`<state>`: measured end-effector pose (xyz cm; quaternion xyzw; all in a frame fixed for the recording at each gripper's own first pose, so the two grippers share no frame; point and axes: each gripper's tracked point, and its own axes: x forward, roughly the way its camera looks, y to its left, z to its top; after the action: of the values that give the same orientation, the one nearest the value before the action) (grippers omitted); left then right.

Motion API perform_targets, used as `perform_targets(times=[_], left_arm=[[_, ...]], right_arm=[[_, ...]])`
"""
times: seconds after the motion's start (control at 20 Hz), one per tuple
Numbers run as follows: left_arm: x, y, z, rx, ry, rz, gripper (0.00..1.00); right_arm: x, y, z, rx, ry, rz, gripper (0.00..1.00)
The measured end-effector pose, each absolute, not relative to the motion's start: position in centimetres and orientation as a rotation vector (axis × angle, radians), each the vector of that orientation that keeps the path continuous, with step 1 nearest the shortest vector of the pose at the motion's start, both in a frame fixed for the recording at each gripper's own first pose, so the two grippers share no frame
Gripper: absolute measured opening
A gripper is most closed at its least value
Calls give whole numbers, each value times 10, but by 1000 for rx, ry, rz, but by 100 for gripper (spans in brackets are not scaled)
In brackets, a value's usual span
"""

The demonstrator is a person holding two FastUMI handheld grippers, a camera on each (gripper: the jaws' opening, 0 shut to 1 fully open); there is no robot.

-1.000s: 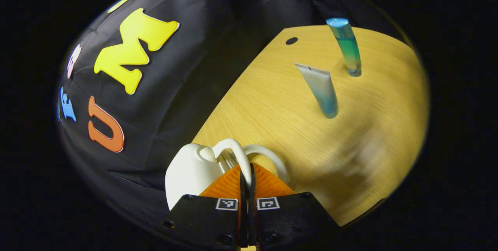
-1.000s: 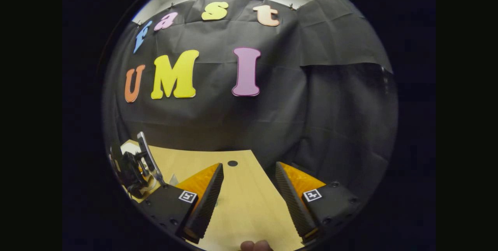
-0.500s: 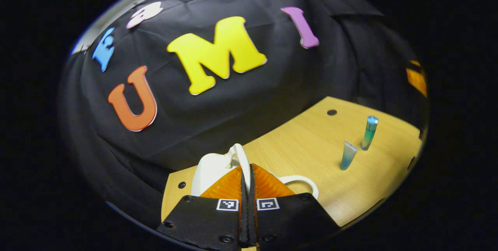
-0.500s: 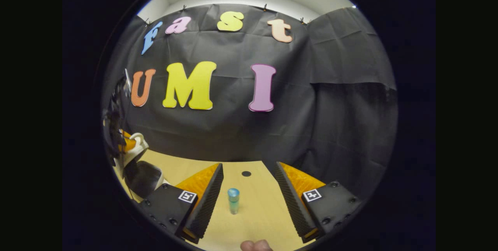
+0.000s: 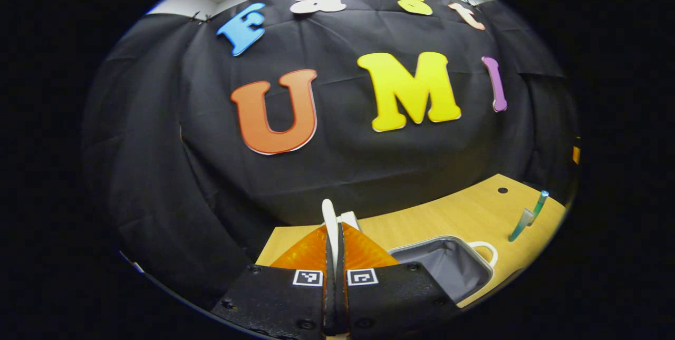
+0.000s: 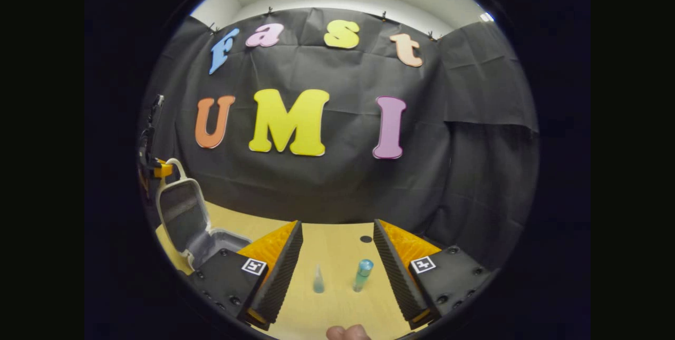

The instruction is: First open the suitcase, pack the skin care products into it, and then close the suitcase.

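Suitcase [image 6: 198, 224] open at the tabletop's [image 6: 337, 255] left, lid raised by its handle [image 5: 330, 219], pinched in the closed left gripper [image 5: 335, 255]; right gripper [image 6: 337, 271] wide open, empty; tube [image 6: 318, 279] and bottle [image 6: 362, 274] upright, unpacked; packing, closing remain

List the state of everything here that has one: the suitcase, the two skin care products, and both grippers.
Suitcase: open, lid raised by its handle.
Tube: standing on the table, not packed.
Bottle: upright, capped, not packed.
Left gripper: jaws shut on the lid handle.
Right gripper: jaws open, empty.
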<state>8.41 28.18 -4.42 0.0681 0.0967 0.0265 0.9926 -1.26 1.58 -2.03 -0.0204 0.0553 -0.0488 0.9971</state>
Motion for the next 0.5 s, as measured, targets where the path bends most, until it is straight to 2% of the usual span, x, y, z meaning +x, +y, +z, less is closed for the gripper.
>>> perform_targets(times=[0.3, 0.5], left_arm=[[73, 390, -131, -25, 274, 140, 3], [66, 428, -213, -189, 407, 165, 3]], right_arm=[[-13, 42, -15, -124, 124, -63, 80], [-13, 43, -22, -179, 156, -69, 80]])
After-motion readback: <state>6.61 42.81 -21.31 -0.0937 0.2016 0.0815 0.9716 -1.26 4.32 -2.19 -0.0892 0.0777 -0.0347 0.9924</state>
